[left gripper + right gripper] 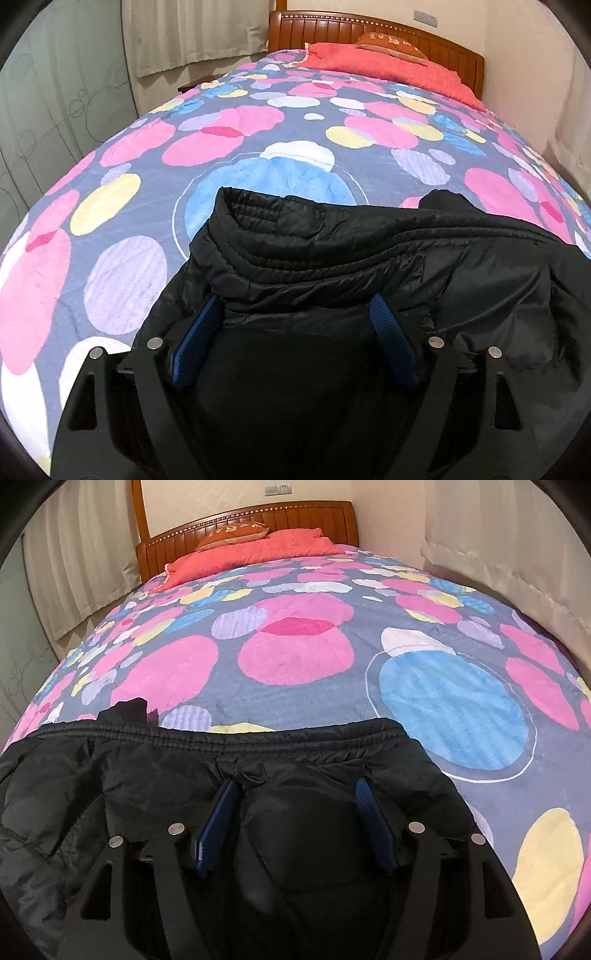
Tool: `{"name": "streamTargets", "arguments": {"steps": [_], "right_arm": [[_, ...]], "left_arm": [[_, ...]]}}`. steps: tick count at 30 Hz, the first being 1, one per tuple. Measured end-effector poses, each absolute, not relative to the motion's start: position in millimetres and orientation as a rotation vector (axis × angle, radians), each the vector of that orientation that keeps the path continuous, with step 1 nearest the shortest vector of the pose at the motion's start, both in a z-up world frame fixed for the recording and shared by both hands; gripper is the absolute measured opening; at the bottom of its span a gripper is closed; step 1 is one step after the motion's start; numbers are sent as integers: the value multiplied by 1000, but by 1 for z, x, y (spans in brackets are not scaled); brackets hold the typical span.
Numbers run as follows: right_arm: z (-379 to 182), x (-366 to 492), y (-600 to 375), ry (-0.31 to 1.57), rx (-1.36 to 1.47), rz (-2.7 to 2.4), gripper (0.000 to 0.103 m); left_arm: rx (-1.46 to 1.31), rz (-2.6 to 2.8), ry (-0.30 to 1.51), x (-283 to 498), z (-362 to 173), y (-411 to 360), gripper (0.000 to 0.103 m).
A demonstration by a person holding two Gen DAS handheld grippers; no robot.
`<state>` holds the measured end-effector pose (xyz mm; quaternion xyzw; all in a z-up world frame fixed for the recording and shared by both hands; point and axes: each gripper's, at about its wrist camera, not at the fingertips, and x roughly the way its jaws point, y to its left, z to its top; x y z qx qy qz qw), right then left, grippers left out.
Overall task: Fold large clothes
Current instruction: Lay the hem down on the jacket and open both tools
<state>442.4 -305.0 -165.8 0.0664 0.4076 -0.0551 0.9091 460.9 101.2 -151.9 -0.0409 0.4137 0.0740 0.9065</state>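
While jacket (332,258) edge lies between them, left gripper (295,306), right gripper (297,790) gape, gripping nothing.

Both wrist views low, close over jacket (332,266), facing headboard (258,520); share bedspread (295,646).

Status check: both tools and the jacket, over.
Left tool open, jacket bunched between its fingers. Right tool open, same. Jacket on the bedspread, near end. Nothing ahead of it before the pillow.

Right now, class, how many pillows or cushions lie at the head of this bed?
2: a red pillow flat against the headboard, and an orange cushion propped behind it. Others may be hidden.
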Motion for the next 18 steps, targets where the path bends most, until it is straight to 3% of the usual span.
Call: {"name": "streamTargets", "arguments": {"steps": [18], "right_arm": [[-167, 443, -306, 831, 131, -117, 66]], "left_arm": [[-91, 153, 834, 461, -158, 103, 84]]}}
